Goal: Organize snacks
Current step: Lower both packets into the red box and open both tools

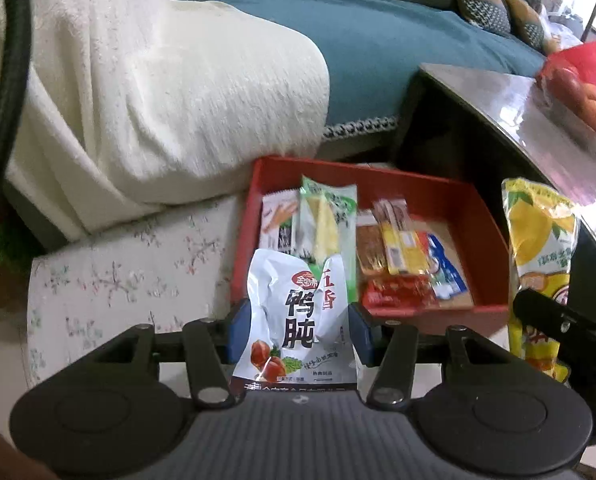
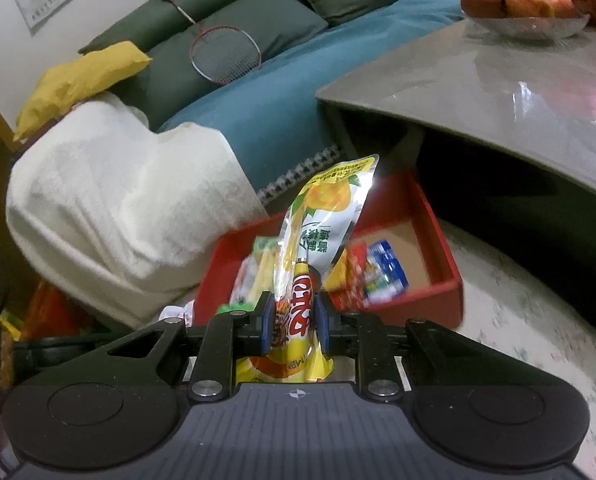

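My left gripper [image 1: 300, 330] is shut on a white snack pouch [image 1: 298, 312] with black Chinese lettering, held just in front of the near rim of a red tray [image 1: 486, 216]. The tray holds several snack packets: a green-and-yellow one [image 1: 330, 216], an orange one [image 1: 372, 246], a blue-and-white one [image 1: 444, 268]. My right gripper [image 2: 293, 326] is shut on a yellow lemon-print snack bag [image 2: 322, 216], held upright over the tray's [image 2: 438, 232] near edge. That bag [image 1: 538, 248] and the right gripper's black body show at the right in the left wrist view.
The tray sits on a pale floral rug [image 1: 117, 276] beside a sofa with a white throw [image 1: 137, 92] and teal cover [image 1: 378, 56]. A glossy coffee table [image 2: 498, 80] at the right carries a glass bowl of fruit [image 2: 526, 4]. A badminton racket [image 2: 225, 52] lies on the sofa.
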Action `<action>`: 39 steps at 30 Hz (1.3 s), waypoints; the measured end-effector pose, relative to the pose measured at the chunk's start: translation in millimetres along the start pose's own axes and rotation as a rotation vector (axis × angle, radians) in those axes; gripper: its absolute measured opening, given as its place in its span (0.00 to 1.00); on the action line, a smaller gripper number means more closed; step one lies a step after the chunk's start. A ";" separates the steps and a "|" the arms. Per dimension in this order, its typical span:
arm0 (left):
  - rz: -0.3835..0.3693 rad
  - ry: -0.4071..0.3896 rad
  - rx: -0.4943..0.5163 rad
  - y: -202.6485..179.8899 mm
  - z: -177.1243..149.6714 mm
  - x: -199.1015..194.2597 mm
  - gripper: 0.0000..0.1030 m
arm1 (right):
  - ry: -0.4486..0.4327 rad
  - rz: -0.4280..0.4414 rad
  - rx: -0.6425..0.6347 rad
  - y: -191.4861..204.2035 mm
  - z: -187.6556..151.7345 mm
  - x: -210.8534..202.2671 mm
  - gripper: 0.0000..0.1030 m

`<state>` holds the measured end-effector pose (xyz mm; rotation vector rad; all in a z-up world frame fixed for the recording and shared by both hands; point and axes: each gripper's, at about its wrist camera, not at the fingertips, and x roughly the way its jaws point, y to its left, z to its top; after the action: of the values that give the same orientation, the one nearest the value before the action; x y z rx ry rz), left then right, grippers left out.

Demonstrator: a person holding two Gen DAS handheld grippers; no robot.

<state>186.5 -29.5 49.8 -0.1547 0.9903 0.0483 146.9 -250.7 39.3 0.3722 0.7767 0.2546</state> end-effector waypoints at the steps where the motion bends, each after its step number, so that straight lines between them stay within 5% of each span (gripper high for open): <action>1: -0.005 -0.004 -0.002 0.1 3.9 1.3 0.43 | -0.008 0.004 -0.002 2.2 4.3 3.0 0.29; 10: 0.039 -0.078 0.020 -3.3 32.7 7.7 0.44 | -0.025 -0.001 -0.050 15.7 29.9 29.6 0.29; 34: 0.053 -0.038 0.033 -6.4 49.3 42.5 0.44 | 0.045 -0.056 -0.074 11.9 40.1 70.8 0.31; 39: 0.054 -0.042 0.057 -10.7 50.6 45.1 0.48 | 0.051 -0.089 -0.095 12.0 38.2 77.2 0.50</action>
<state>254.4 -33.7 40.6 -0.0738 0.9530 0.0726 226.5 -221.1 20.5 0.2418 0.8261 0.2170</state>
